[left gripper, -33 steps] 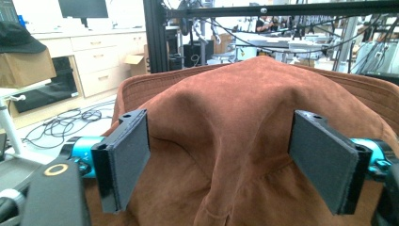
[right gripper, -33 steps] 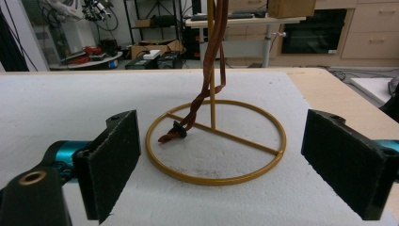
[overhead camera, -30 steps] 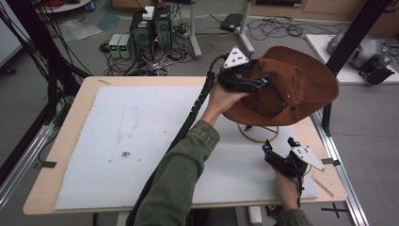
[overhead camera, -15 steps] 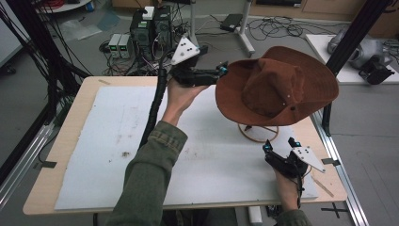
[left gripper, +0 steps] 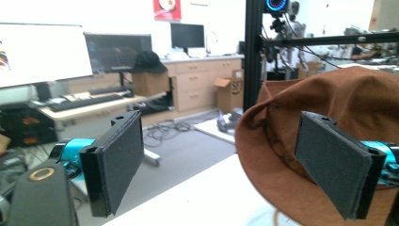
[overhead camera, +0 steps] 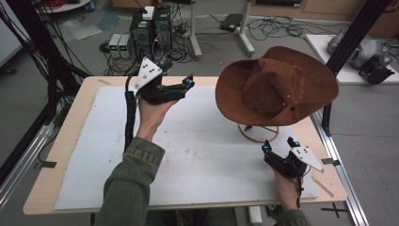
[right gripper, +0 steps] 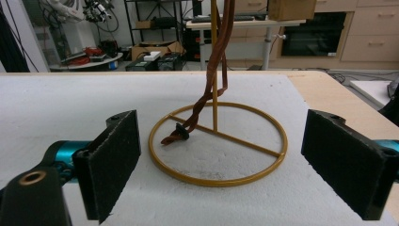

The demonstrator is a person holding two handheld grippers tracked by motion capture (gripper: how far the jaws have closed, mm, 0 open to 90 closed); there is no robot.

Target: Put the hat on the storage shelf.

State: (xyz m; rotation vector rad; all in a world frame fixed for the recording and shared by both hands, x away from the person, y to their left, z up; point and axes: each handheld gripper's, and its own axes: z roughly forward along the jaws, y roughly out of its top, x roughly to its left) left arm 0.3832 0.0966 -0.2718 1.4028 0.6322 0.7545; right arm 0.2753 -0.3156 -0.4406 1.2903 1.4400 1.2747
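The left gripper (overhead camera: 187, 84) is held above the far left part of the table (overhead camera: 84, 94), its jaws spread wide and holding nothing; open space separates it from the brown hat (overhead camera: 277, 87), whose brim edge lies to its right and is not touched. In the left gripper view the hat (left gripper: 329, 117) sits beyond the right jaw, with clear air between the two jaws. The right gripper (overhead camera: 277, 149) rests low near the table's near right corner, jaws likewise apart and empty, just short of the stand (overhead camera: 258, 133). In the right gripper view the ring base of the stand (right gripper: 219, 143) lies flat ahead between the jaws, untouched, with bare mat on both sides. The hat is a wide-brimmed brown piece with a creased crown, perched tilted on the thin yellow wire stand at the table's right side; its braided cord (right gripper: 214, 70) hangs down along the stand's upright to the base. A white mat (overhead camera: 188, 150) covers most of the wooden tabletop. Beyond the table lie cables and computer cases (overhead camera: 150, 28) on a grey floor.
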